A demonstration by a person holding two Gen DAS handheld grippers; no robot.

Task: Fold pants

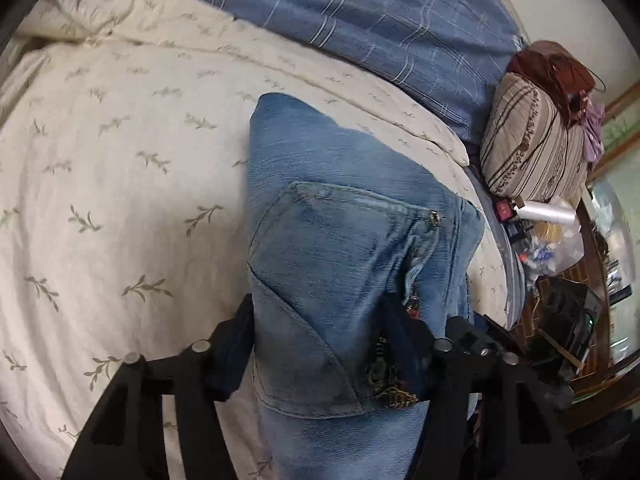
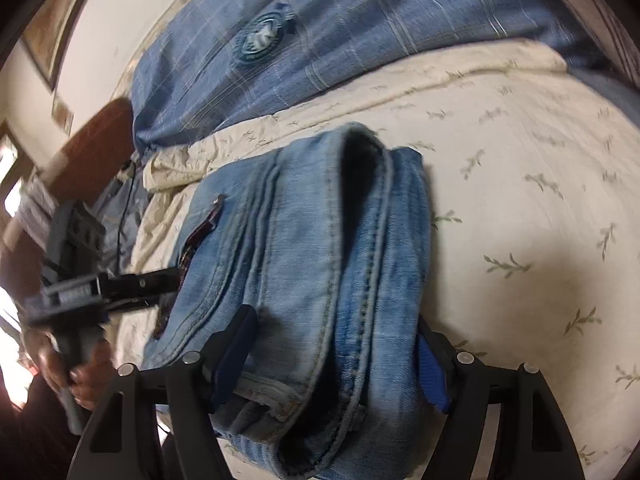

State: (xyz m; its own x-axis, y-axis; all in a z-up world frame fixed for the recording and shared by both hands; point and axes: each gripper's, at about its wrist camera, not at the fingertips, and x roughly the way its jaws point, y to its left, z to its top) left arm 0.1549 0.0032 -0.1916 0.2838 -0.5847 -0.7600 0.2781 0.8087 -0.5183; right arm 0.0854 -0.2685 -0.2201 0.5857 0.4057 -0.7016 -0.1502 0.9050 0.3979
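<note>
A cream bedspread with small leaf sprigs [image 1: 120, 200] covers the bed, with a blue plaid quilt [image 1: 360, 20] behind and a striped cushion [image 1: 532, 148] at the edge. The folded light-blue denim pants [image 1: 340, 248] lie on it — the left gripper [image 1: 324, 344] and the right gripper [image 2: 332, 356] each straddle the bundle, pads against its sides.

A bedroom at home, probably. Shown by a leaf-print bedspread [image 1: 120, 152], a blue checked blanket [image 1: 380, 20], a striped pillow [image 1: 532, 144] and a cluttered side table [image 1: 592, 264].
</note>
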